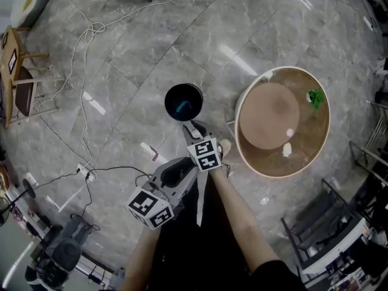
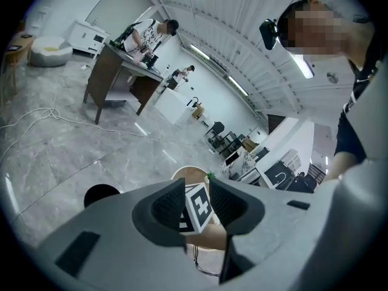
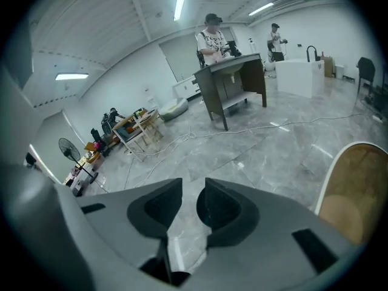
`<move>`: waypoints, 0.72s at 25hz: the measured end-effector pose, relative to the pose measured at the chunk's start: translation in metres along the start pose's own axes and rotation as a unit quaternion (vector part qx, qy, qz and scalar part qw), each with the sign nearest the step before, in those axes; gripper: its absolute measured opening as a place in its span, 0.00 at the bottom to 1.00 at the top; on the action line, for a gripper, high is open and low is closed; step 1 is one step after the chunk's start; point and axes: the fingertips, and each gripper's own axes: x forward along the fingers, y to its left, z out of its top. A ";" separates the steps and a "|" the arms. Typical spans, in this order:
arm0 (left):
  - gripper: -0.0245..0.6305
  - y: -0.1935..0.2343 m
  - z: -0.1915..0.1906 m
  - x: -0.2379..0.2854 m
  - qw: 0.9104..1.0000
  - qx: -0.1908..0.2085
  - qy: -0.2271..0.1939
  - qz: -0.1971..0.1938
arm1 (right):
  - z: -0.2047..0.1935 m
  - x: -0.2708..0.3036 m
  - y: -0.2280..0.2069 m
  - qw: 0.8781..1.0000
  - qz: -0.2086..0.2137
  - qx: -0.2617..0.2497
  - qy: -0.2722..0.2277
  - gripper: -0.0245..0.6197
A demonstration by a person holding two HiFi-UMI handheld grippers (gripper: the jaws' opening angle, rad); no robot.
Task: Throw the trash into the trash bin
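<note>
Both sets of jaws stood narrowly apart, holding nothing: the right gripper near the black bin, the left gripper behind it.

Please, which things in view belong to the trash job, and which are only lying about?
Belong to the job: black trash bin; white scraps on the round table; green piece, perhaps trash too; left gripper and right gripper, both open and empty.
Lying about: cables on the floor; wooden chair.
</note>
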 end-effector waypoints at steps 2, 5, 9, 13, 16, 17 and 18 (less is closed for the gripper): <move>0.23 -0.001 0.005 0.001 1.000 0.007 0.004 -0.007 | 0.000 -0.014 -0.007 1.000 -0.018 0.009 -0.004 0.22; 0.23 -0.003 0.015 0.004 0.999 0.024 0.010 -0.021 | 0.007 -0.046 -0.022 0.997 -0.060 0.031 -0.023 0.16; 0.18 -0.016 0.021 0.006 0.998 0.053 0.030 -0.034 | 0.020 -0.112 -0.034 0.990 -0.108 0.063 -0.072 0.04; 0.07 -0.036 0.040 0.020 0.993 0.088 0.029 -0.074 | 0.044 -0.184 -0.049 0.975 -0.149 0.090 -0.136 0.04; 0.07 -0.061 0.054 0.025 0.988 0.113 0.031 -0.098 | 0.059 -0.244 -0.050 0.959 -0.184 0.113 -0.184 0.04; 0.07 -0.071 0.059 0.027 0.986 0.123 0.032 -0.105 | 0.063 -0.265 -0.050 0.952 -0.194 0.123 -0.200 0.04; 0.07 -0.082 0.065 0.029 0.984 0.134 0.032 -0.113 | 0.068 -0.286 -0.049 0.946 -0.202 0.134 -0.217 0.04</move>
